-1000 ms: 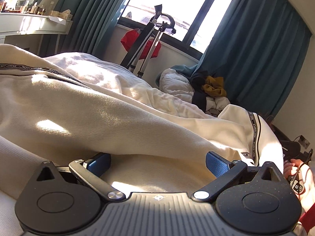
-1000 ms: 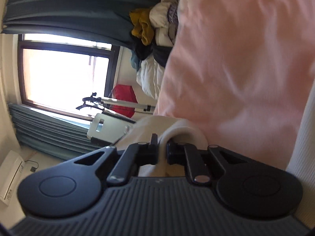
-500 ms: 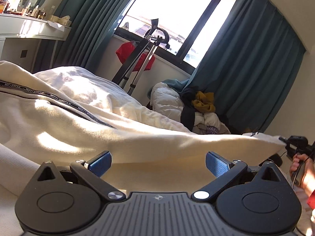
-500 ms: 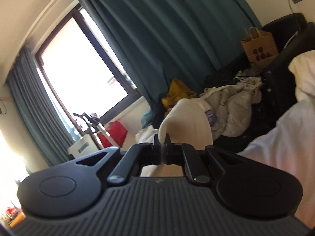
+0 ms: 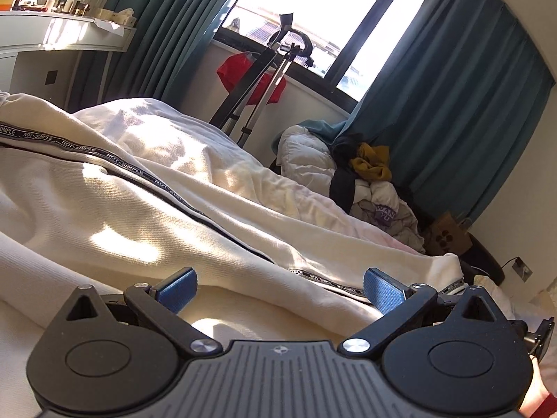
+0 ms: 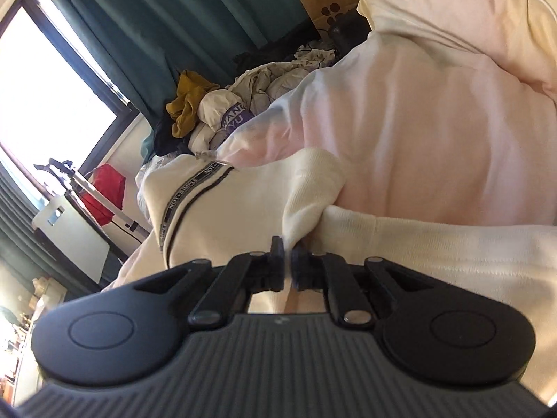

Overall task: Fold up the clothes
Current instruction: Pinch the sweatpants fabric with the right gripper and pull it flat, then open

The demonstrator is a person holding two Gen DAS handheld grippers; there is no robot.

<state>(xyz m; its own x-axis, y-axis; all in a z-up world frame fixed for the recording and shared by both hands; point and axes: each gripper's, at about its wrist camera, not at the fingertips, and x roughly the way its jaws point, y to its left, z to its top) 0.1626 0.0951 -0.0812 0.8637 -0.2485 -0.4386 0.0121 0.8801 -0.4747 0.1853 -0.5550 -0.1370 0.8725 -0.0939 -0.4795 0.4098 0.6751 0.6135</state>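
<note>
Cream garment (image 6: pixel 243 205) pinched tight in the right hand-held gripper (image 6: pixel 286 261), left hand-held gripper (image 5: pixel 278 287) gaping empty above it — best carry that fold across evenly, keeping the cloth taut.

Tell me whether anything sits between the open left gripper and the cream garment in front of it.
Nothing visible does. The left gripper stands open right over the cream garment, with only that fabric between its blue pads. The right gripper is shut on a fold of it.
</note>
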